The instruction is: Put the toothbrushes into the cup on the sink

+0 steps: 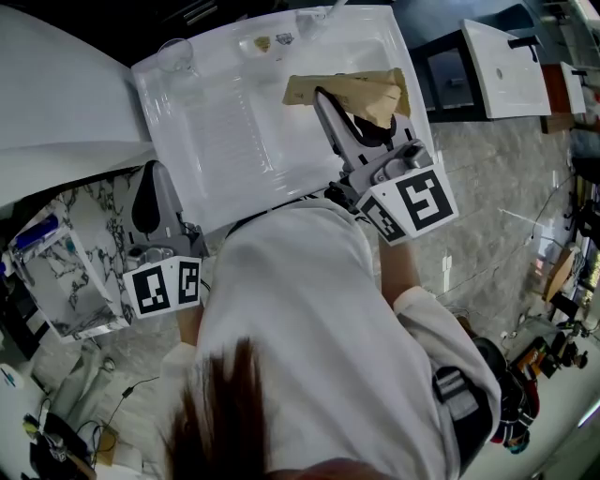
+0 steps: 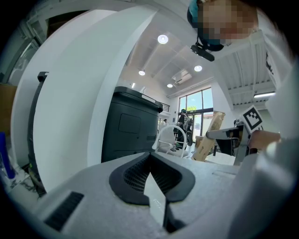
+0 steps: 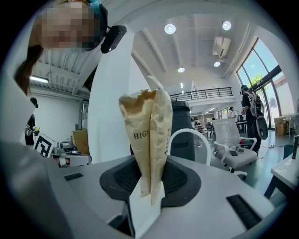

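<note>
A white sink point(image 1: 234, 141) fills the top middle of the head view. A clear glass cup point(image 1: 175, 53) stands on its far left corner. My right gripper point(image 1: 325, 96) reaches over the basin, shut on a brown paper toothbrush package point(image 1: 361, 91). In the right gripper view the package point(image 3: 147, 135) stands upright, pinched at its lower end between the pads point(image 3: 148, 189). My left gripper point(image 1: 148, 202) sits beside the sink's left edge. Its jaws point(image 2: 152, 175) meet with nothing between them. From there the package point(image 2: 208, 135) shows far to the right. No bare toothbrush is visible.
A faucet point(image 1: 319, 14) rises at the sink's far rim. A marble-patterned stand point(image 1: 66, 272) with small items sits at the left. A second white basin point(image 1: 511, 66) lies at the upper right. The person's white-sleeved body covers the near edge of the sink.
</note>
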### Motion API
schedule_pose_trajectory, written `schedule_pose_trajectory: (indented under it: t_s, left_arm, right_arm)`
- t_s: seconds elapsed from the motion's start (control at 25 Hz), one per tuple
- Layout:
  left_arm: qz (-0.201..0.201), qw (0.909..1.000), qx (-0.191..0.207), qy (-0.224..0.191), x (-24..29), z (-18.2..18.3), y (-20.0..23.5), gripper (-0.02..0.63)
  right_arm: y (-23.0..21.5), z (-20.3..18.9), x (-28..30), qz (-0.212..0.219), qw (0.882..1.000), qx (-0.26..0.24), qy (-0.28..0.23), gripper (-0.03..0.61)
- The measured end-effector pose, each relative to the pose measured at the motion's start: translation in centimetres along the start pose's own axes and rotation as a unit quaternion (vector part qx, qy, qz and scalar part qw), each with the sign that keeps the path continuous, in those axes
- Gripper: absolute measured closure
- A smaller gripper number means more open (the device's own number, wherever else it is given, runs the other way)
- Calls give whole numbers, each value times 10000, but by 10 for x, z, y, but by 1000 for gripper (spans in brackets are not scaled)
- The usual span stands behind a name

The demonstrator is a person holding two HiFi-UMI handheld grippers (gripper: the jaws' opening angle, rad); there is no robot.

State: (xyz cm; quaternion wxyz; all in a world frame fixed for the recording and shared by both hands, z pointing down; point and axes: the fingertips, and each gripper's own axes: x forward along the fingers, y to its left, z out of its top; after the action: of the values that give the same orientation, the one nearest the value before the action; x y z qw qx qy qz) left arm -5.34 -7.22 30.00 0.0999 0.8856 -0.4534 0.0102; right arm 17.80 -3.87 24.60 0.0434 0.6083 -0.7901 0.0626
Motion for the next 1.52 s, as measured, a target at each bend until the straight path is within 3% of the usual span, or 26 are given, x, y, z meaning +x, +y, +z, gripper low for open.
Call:
schedule_pose_trajectory:
  t_s: [1.08,1.52]
  left_arm:
    - [61,10000,-54,-21,-1,0,5,598]
    - [64,9999,-137,-9,1,-4,11,598]
  right_arm:
    - [0,63,32,114,9963,-508,-684,465]
    - [11,71,54,249,9952,-555,-761,466]
